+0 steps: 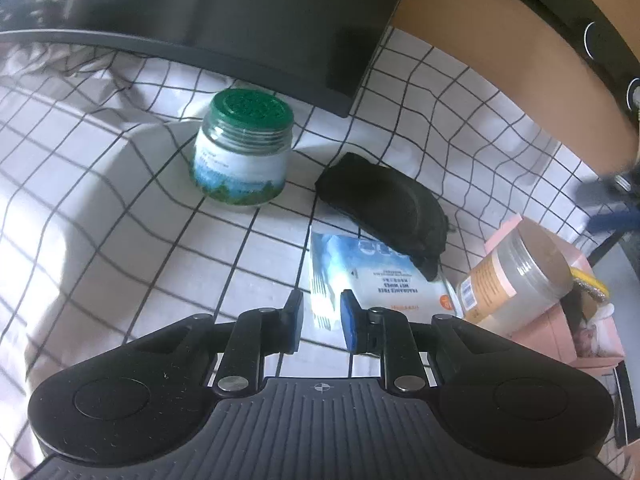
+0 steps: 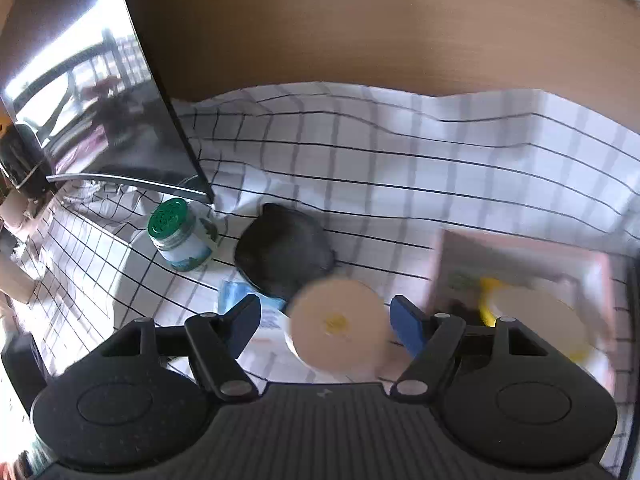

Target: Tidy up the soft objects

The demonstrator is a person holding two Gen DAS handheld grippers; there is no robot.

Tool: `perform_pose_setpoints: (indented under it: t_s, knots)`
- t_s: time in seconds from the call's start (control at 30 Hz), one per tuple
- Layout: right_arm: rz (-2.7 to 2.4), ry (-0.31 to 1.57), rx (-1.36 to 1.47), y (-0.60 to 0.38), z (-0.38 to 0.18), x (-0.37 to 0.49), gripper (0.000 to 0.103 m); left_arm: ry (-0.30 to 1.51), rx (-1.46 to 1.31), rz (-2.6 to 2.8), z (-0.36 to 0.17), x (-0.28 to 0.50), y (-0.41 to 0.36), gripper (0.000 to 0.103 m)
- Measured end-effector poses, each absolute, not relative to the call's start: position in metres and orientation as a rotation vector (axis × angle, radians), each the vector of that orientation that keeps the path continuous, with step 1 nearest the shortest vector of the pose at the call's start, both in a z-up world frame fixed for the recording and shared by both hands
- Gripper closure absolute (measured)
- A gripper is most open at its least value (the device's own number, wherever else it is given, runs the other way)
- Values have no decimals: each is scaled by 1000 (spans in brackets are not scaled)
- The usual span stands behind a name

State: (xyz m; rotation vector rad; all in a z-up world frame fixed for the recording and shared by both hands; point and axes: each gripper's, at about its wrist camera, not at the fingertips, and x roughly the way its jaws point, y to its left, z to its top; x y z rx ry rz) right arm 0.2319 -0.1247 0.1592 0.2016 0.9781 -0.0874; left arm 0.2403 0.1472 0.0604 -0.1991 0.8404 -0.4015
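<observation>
1. Your left gripper (image 1: 320, 320) hovers over the checked cloth (image 1: 120, 208), its jaws parted a little and empty, just short of the wipes pack (image 1: 360, 276).
2. The black pouch (image 1: 384, 200) lies partly on that pack, near the green-lidded jar (image 1: 242, 148).
3. Your right gripper (image 2: 324, 320) has its jaws spread wide around the tub (image 2: 338, 326), not closed on it, beside the pink box (image 2: 520, 256).

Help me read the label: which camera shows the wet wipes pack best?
The left wrist view. The wet wipes pack lies sharp just ahead of the left gripper, its print visible though upside down. In the right wrist view only a blurred blue corner shows beside the black pouch.
</observation>
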Motion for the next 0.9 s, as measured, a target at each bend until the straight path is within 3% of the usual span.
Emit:
perform_pose_setpoints:
  t_s: [0.3, 0.53, 0.6, 0.63, 0.73, 0.8, 0.9]
  knots:
    - [-262, 1234, 211, -119, 98, 369, 31, 872, -218, -409, 56, 263, 166, 81]
    - [-233, 1364, 238, -101, 53, 406, 33, 891, -217, -409, 56, 269, 184, 81]
    - [-198, 1383, 214, -88, 47, 406, 41, 898, -219, -397, 55, 270, 189, 81]
    - [-183, 1394, 201, -81, 45, 404, 51, 898, -220, -392, 55, 270, 190, 81]
    - [-166, 1386, 82, -61, 44, 393, 58, 894, -228, -386, 57, 272, 195, 81]
    - [-136, 1394, 47, -54, 45, 384, 78, 892, -231, -383, 58, 273, 196, 81]
    - [-72, 1404, 76, -49, 53, 363, 85, 889, -230, -391, 59, 274, 195, 81]
